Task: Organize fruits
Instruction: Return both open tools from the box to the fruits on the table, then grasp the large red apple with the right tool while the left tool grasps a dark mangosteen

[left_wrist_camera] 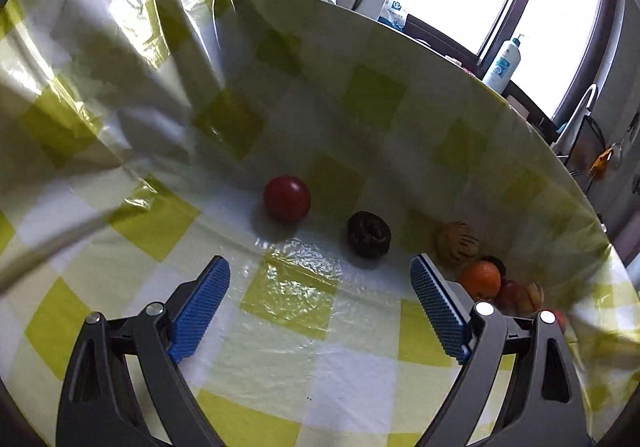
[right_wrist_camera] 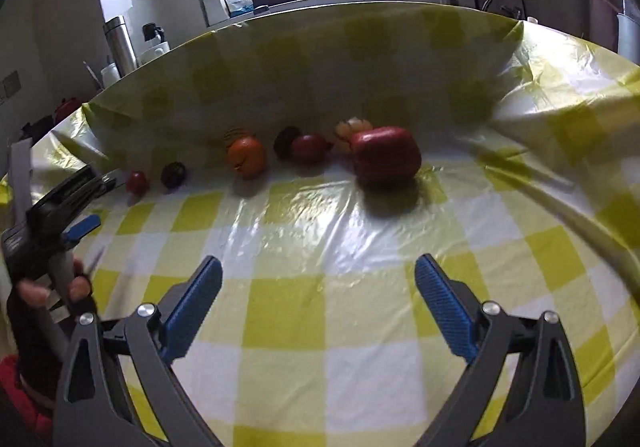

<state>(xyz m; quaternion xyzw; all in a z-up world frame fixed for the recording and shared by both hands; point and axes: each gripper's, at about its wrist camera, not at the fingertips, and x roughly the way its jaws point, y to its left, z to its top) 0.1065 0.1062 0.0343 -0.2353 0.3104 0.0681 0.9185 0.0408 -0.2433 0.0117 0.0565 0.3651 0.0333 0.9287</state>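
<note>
The left gripper (left_wrist_camera: 320,275) has its jaws spread wide and holds nothing, over the yellow-checked tablecloth (left_wrist_camera: 288,299). Just ahead lie a red round fruit (left_wrist_camera: 287,198) and a dark ridged fruit (left_wrist_camera: 368,234); off to its right cluster a striped tan fruit (left_wrist_camera: 457,243) and an orange (left_wrist_camera: 479,280). The right gripper (right_wrist_camera: 318,267) is equally wide apart and empty, with a large red fruit (right_wrist_camera: 386,156) well ahead, and an orange fruit (right_wrist_camera: 245,157) ahead-left.
</note>
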